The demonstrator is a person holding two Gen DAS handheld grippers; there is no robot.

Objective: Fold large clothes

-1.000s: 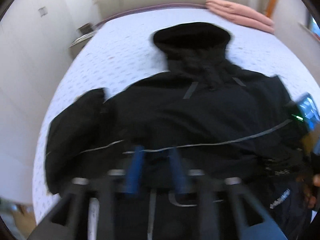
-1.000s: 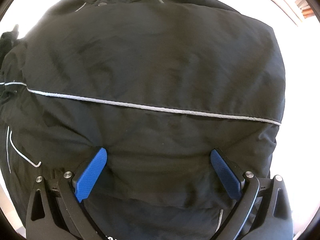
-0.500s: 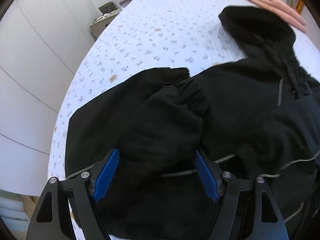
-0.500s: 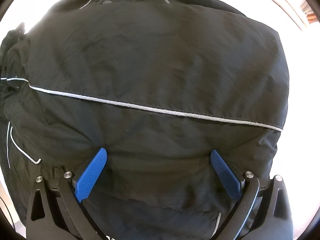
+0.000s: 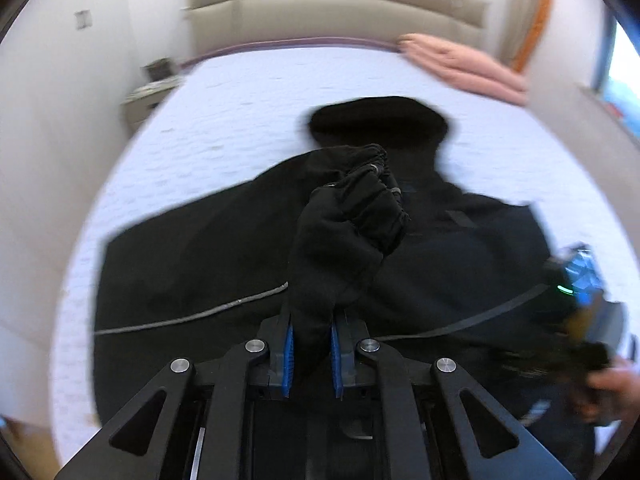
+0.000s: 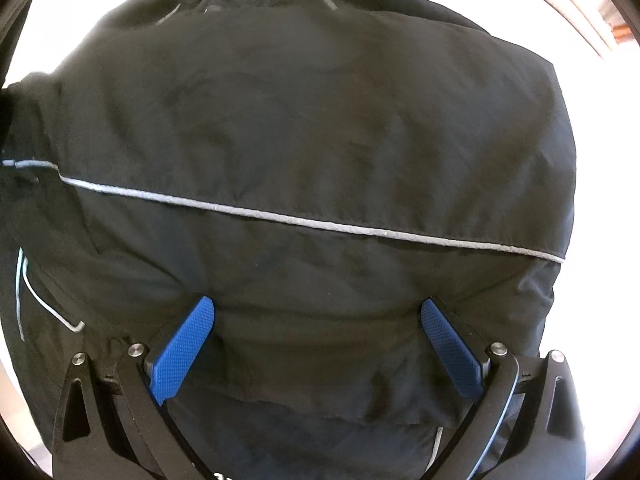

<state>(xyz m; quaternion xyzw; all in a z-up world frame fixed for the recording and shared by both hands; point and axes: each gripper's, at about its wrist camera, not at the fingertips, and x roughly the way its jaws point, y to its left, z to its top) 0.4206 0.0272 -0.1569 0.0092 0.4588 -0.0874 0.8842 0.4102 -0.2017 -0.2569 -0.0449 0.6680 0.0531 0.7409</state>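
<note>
My left wrist camera looks forward and downward along the bed point(image 5: 248, 92) toward the headboard point(image 5: 332, 12), taking in the whole black jacket point(image 5: 200, 248). My right wrist camera points straight down, close over the same jacket point(image 6: 312, 120), which both views share.

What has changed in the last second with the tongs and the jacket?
The left tongs have just closed on the sleeve and lifted it off the jacket; half a second ago they stood open over it. The right tongs stay open, unmoved, above the jacket's back.
</note>
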